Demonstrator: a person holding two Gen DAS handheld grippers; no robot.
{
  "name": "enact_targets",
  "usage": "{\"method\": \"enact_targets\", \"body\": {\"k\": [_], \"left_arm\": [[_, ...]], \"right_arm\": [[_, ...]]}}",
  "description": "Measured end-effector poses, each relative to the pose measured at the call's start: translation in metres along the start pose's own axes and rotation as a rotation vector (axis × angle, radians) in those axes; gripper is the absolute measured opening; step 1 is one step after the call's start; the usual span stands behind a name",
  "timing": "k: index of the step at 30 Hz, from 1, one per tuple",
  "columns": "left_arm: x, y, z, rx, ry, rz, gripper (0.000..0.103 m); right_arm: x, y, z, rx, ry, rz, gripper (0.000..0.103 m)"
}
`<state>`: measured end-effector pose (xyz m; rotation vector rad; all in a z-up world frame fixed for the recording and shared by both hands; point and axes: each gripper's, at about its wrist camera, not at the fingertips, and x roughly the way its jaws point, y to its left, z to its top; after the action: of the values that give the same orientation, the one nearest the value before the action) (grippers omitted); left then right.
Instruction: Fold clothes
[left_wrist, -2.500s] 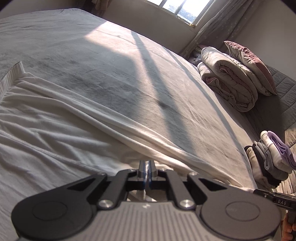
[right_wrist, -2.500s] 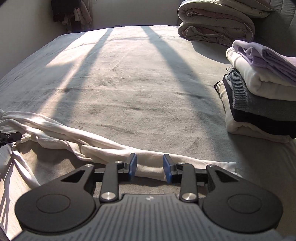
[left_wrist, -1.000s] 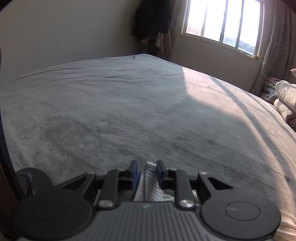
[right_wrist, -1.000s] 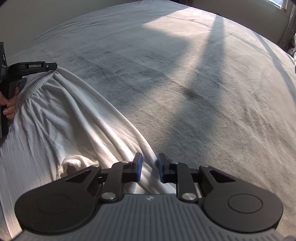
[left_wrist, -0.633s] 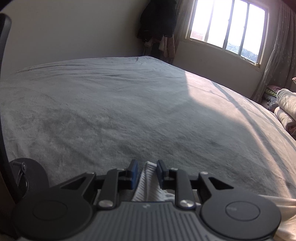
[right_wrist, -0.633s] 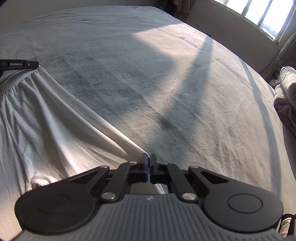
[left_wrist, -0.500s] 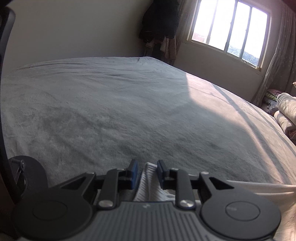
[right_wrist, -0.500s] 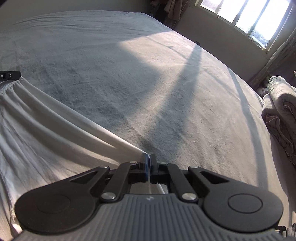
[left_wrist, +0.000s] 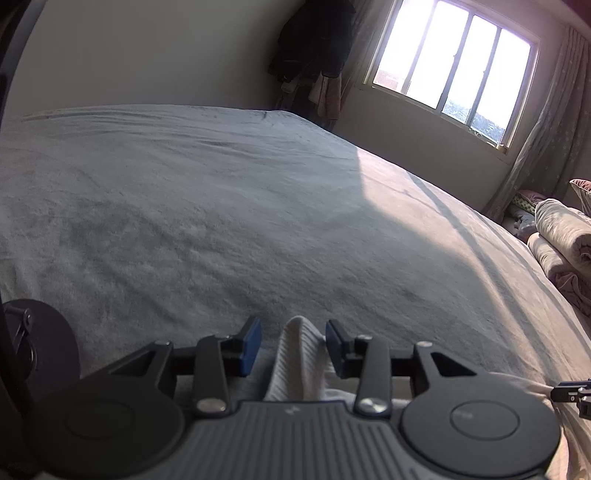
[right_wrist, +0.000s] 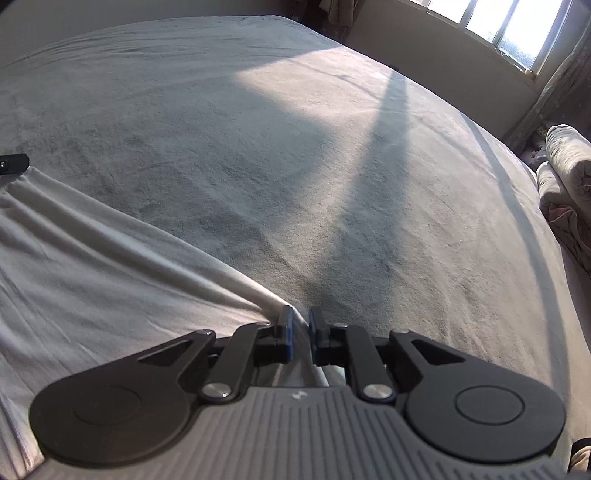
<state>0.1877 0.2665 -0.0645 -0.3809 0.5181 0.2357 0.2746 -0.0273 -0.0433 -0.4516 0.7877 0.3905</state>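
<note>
White garment lies spread on the grey bed, filling 7–9 o'clock of the right wrist view. Left gripper jaws opening, ribbed hem standing between the pads, no pad contact; right gripper jaws opening too, a fabric corner between them, looks released. Folded bedding at the bed's 3 o'clock edge; no containers visible.
</note>
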Motion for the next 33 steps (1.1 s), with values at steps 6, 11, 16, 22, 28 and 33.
{"method": "enact_targets", "body": {"k": [6,11,16,22,28,33], "left_arm": [[0.002,0.007,-0.003,-0.046,-0.017,-0.026,0.040],[0.002,0.009,-0.004,-0.053,-0.027,-0.030,0.040],[0.003,0.011,-0.006,-0.062,-0.029,-0.050,0.044],[0.003,0.008,-0.006,-0.046,-0.033,-0.053,0.049],[0.003,0.010,-0.006,-0.067,-0.042,-0.057,0.049],[0.004,0.005,-0.006,-0.036,-0.034,-0.045,0.053]], "right_arm": [[-0.008,0.031,0.021,0.017,-0.070,0.143,0.042],[0.002,0.064,0.043,-0.025,-0.108,0.270,0.042],[0.016,0.098,0.062,-0.101,-0.103,0.382,0.038],[0.025,0.126,0.068,-0.228,-0.091,0.429,0.002],[0.039,0.132,0.076,-0.165,-0.145,0.277,0.002],[0.034,0.131,0.079,-0.114,-0.126,0.271,0.014]]}}
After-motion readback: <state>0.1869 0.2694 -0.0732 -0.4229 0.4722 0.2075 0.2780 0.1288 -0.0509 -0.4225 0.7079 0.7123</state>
